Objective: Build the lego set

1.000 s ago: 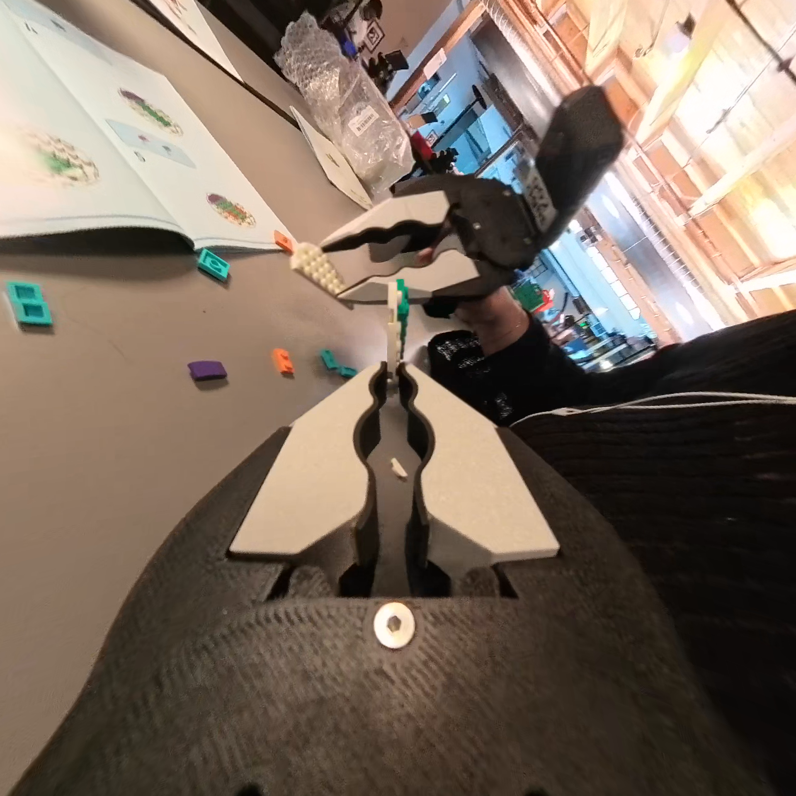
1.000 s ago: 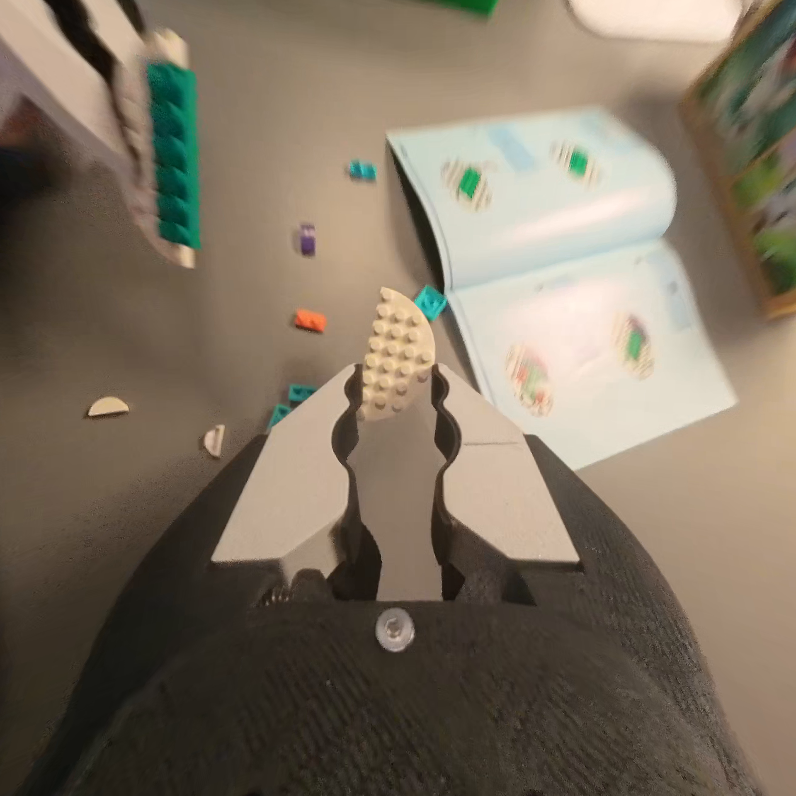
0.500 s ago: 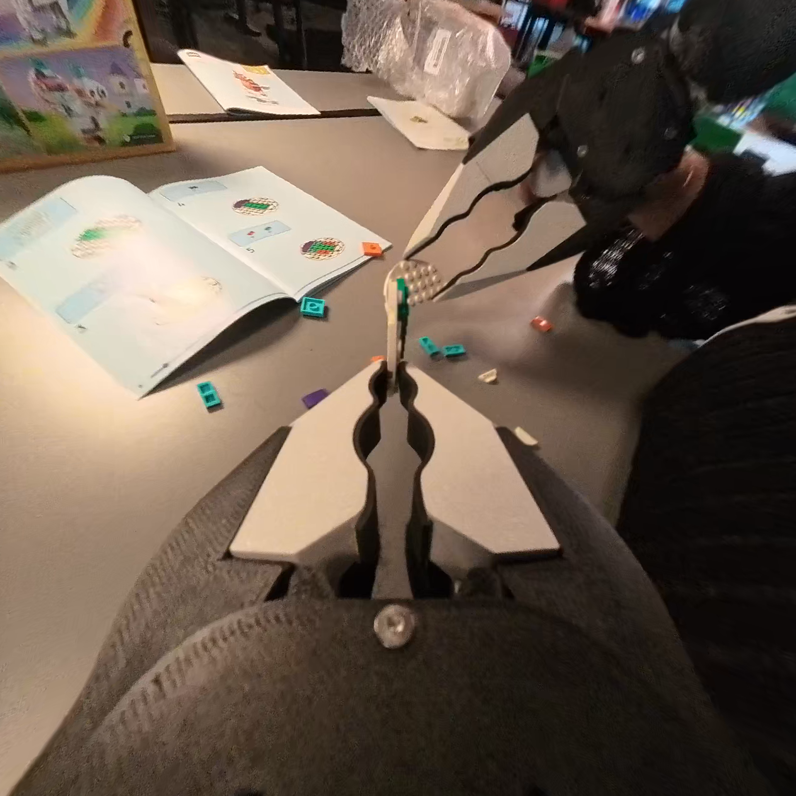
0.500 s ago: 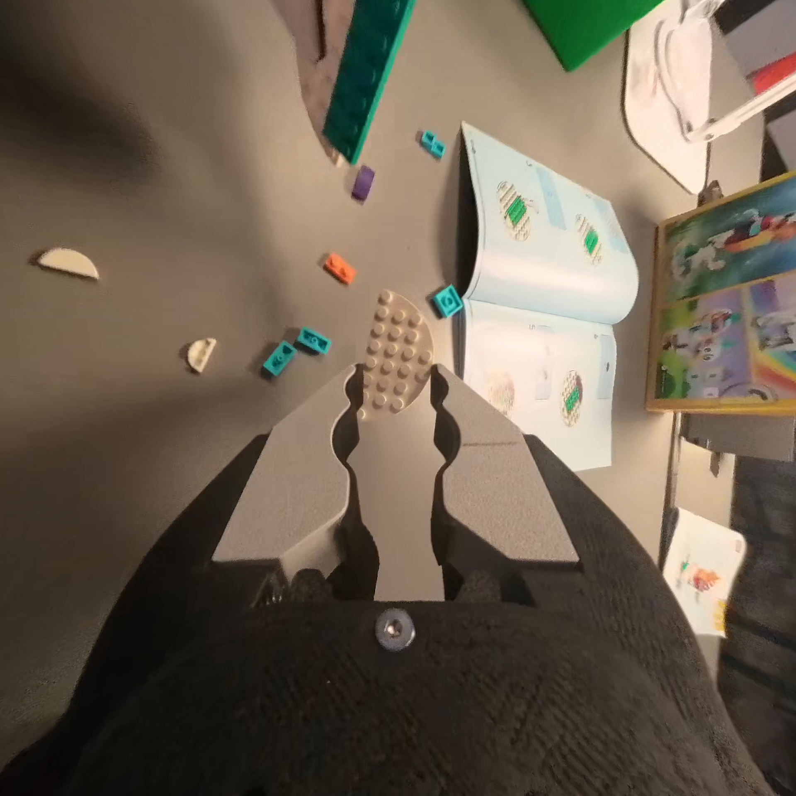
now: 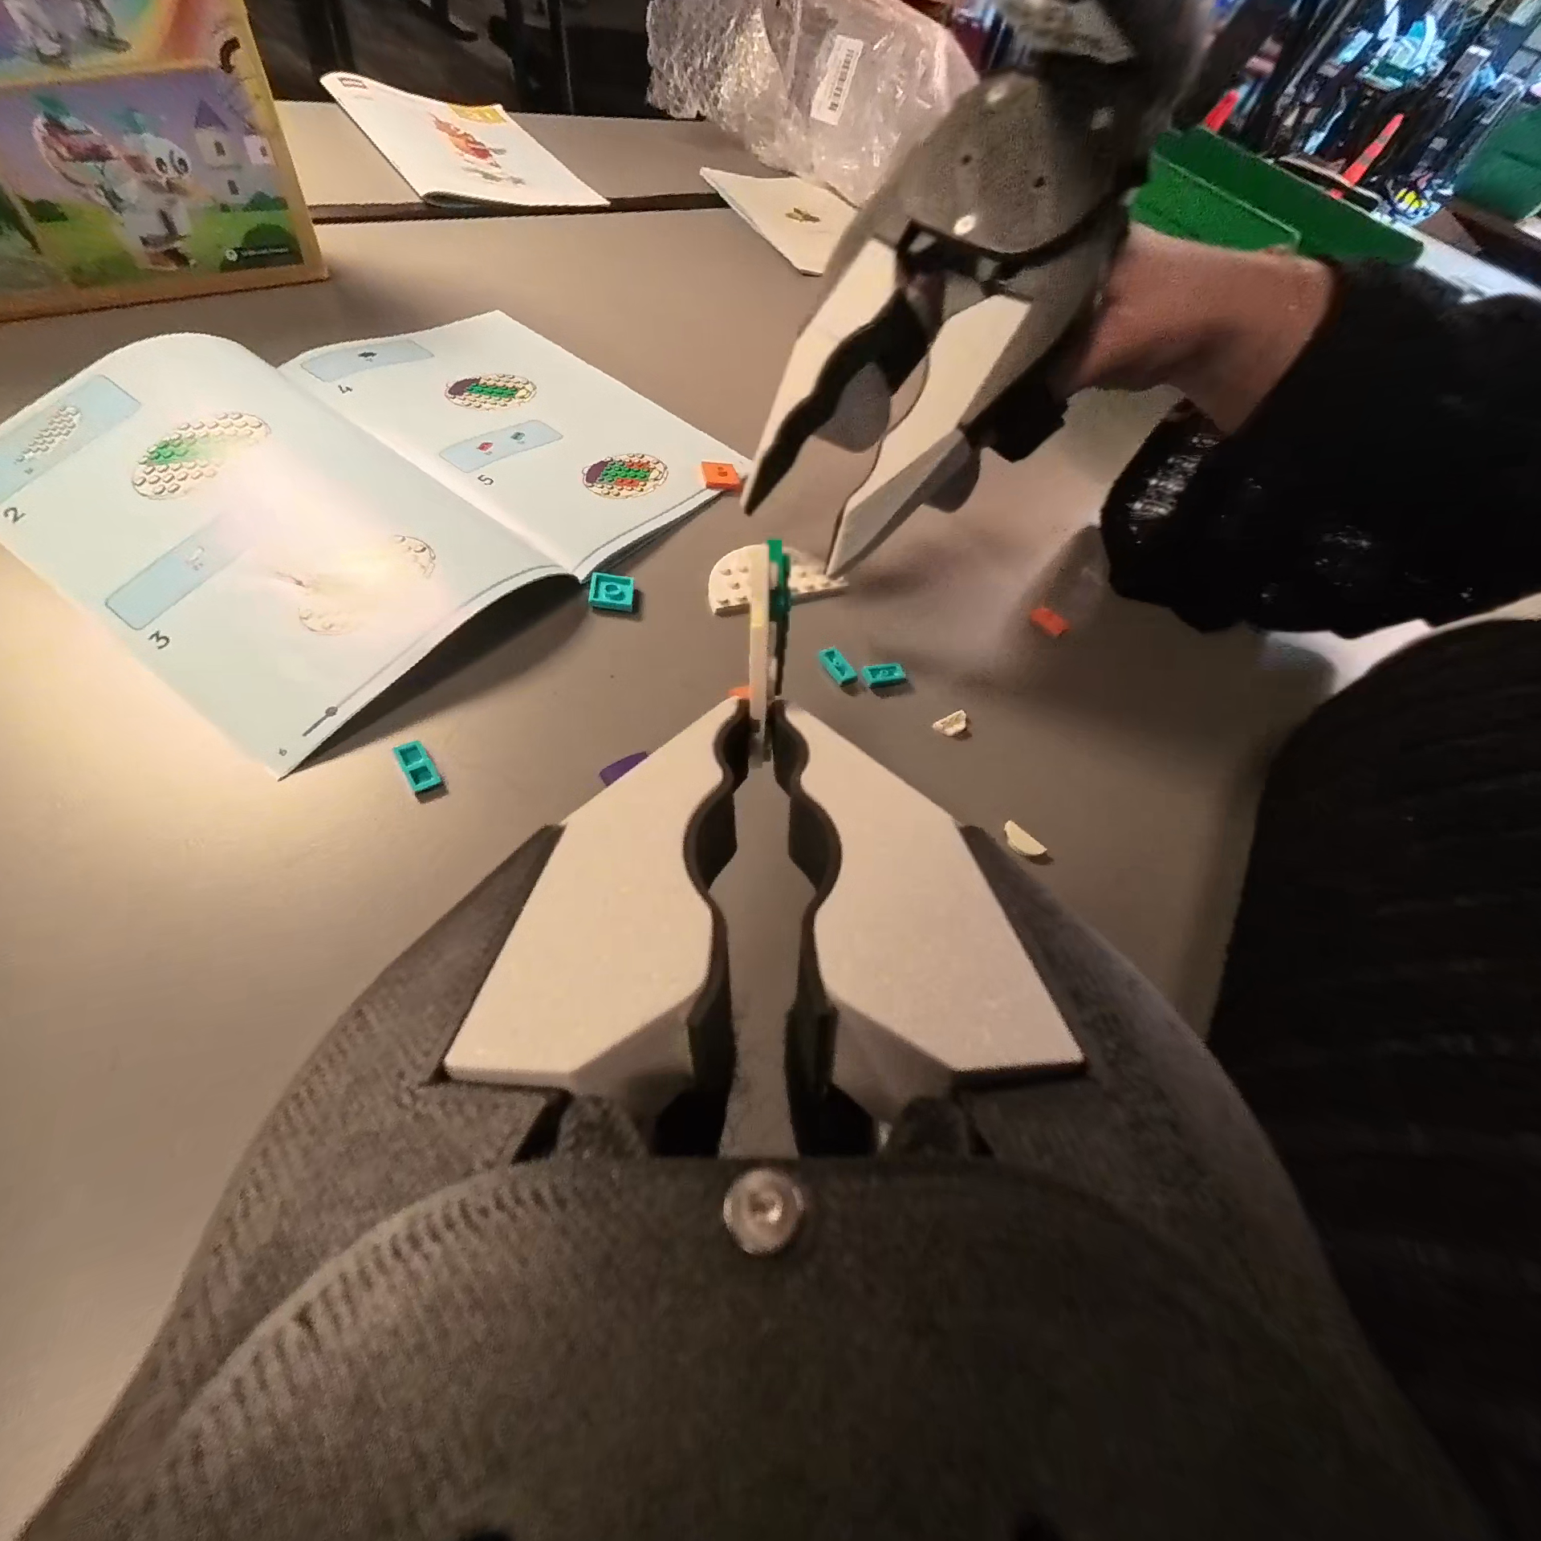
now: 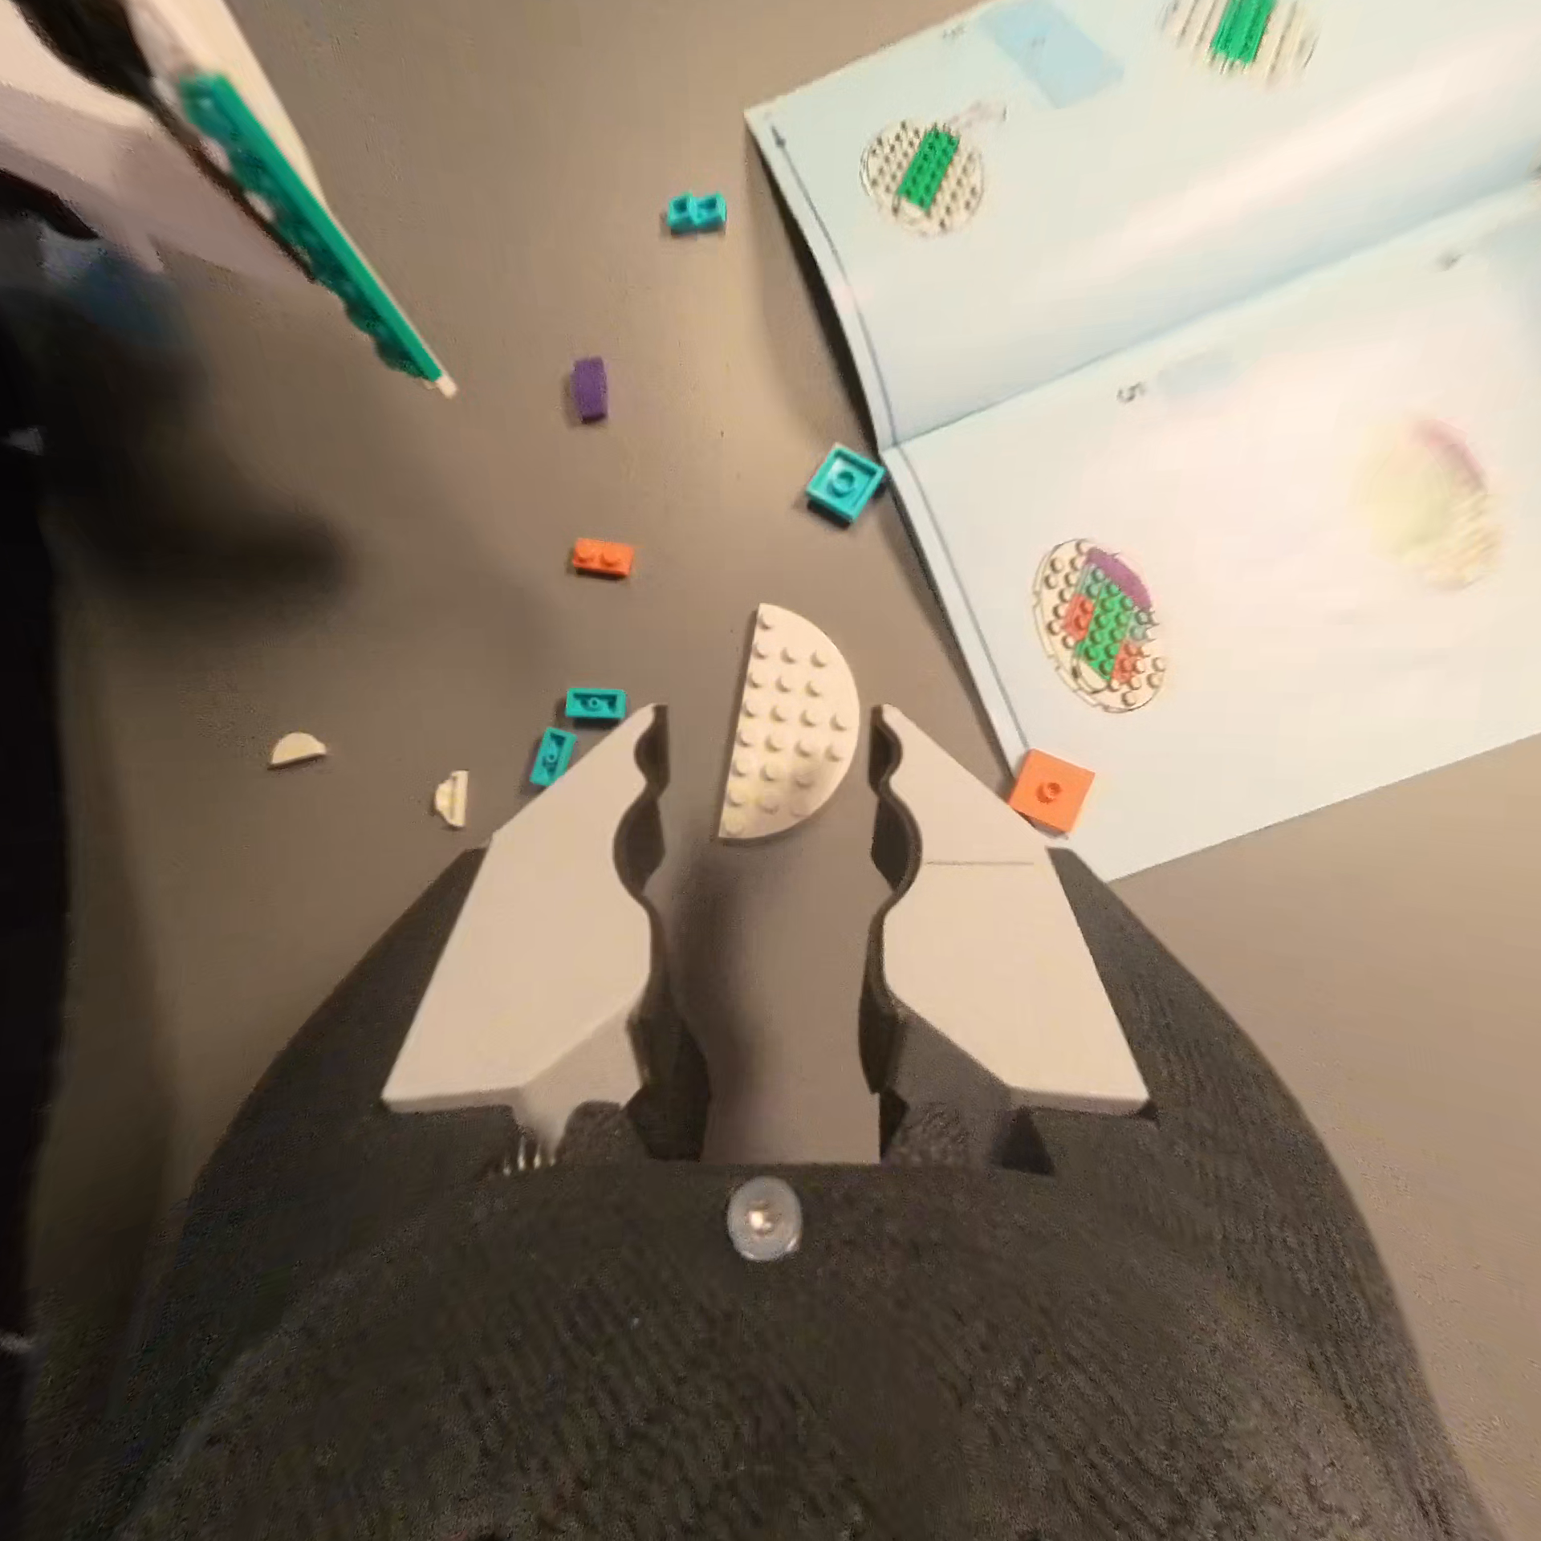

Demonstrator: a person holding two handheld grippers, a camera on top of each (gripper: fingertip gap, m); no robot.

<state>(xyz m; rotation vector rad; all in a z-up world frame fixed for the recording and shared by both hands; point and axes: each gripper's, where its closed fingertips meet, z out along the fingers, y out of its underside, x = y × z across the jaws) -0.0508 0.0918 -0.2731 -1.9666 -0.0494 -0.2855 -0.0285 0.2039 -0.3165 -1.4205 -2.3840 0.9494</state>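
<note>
The left gripper [image 5: 757, 724] is pinching a thin assembly [image 5: 765, 621], a white plate with a green plate on one face, edge-on between nearly closed fingertips and clear of the grey table [image 5: 208, 959]. The right gripper [image 6: 769, 734] is standing wide open, gripping nothing; a white half-round studded plate [image 6: 788, 725] is lying flat on the table between its fingers. In the left wrist view one fingertip [image 5: 842, 554] is sitting at that plate's edge (contact cannot be confirmed).

Loose parts, counted in the right wrist view:
- four teal pieces, two of them [image 6: 575, 730] lying just beside the left finger
- two orange pieces, one [image 6: 1051, 789] against the booklet's near corner
- one purple piece [image 6: 589, 389]
- two small white half-round pieces [image 6: 371, 771]

One open instruction booklet [image 6: 1209, 417] is bordering the parts on the right. Bare table is lying open at near left in both views. Farther off, one picture box [image 5: 142, 150], a second booklet [image 5: 467, 150] and a clear plastic bag [image 5: 800, 75] are occupying the far side of the table.
</note>
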